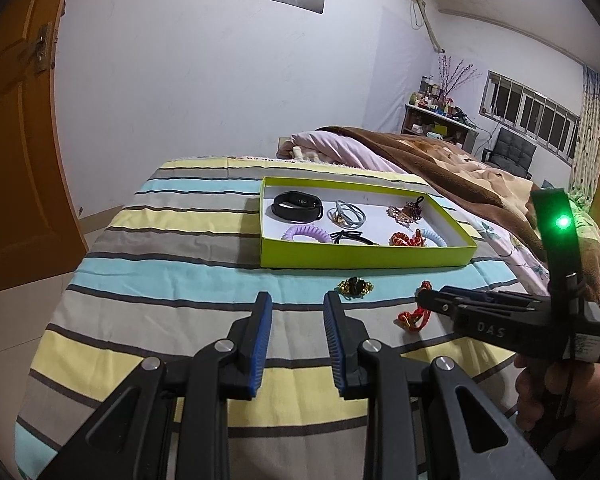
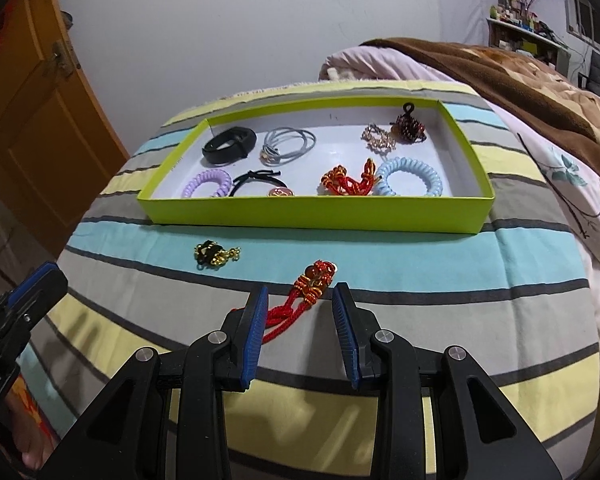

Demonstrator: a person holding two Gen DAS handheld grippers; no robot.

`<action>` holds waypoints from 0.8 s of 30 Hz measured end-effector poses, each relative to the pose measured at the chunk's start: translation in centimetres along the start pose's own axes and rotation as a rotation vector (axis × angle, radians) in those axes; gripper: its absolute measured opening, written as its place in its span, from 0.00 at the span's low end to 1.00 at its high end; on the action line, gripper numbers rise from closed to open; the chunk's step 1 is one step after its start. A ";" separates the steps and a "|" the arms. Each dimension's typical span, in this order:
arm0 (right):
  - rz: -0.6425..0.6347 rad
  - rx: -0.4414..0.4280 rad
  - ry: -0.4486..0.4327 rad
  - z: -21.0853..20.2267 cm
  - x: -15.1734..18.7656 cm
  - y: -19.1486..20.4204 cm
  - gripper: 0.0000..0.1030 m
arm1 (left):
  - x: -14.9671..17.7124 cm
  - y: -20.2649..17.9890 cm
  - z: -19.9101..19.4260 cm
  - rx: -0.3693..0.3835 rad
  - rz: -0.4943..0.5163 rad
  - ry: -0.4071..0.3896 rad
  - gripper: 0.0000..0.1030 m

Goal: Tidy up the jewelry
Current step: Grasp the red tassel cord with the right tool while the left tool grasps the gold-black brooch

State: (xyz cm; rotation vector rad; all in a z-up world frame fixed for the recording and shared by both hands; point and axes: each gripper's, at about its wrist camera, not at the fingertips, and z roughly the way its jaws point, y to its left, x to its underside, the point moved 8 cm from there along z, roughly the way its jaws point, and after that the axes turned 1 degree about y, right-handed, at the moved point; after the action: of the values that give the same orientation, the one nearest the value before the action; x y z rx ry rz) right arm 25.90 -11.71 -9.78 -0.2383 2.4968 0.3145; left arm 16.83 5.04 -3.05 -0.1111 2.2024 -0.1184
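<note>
I have both tongs spread wide and holding nothing. My right gripper [image 2: 300, 292] straddles the red knotted bracelet [image 2: 300, 300] on the striped bedsheet [image 2: 420, 312], pads off it. My left gripper [image 1: 297, 300] hangs over bare sheet, near the black-and-gold brooch [image 1: 355, 287]. The green tray [image 2: 300, 214] beyond holds the sorted pieces.

A striped bedsheet [image 2: 420, 320] carries a green tray [image 2: 300, 216], a black-gold brooch [image 2: 214, 256] and a red knotted cord [image 2: 300, 300]
</note>
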 end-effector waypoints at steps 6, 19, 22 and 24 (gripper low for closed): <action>-0.014 0.010 0.011 0.4 0.0 -0.2 0.14 | -0.3 -0.3 1.0 0.014 -0.001 0.017 0.27; -0.035 -0.021 -0.006 -0.6 -0.1 -0.8 0.06 | -0.2 -3.3 4.7 0.102 0.014 0.101 0.31; -0.034 -0.028 -0.004 -0.5 -0.1 -1.0 0.06 | -0.1 -3.8 5.7 0.119 0.008 0.128 0.31; -0.035 -0.032 -0.004 -0.5 -0.1 -1.2 0.06 | 0.0 -4.1 6.6 0.127 0.001 0.149 0.31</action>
State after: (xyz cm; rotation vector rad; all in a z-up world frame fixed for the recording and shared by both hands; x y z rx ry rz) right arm 25.95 -12.97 -9.52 -0.2937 2.4822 0.3398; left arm 22.27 0.70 -6.39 -0.0310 2.3363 -0.2729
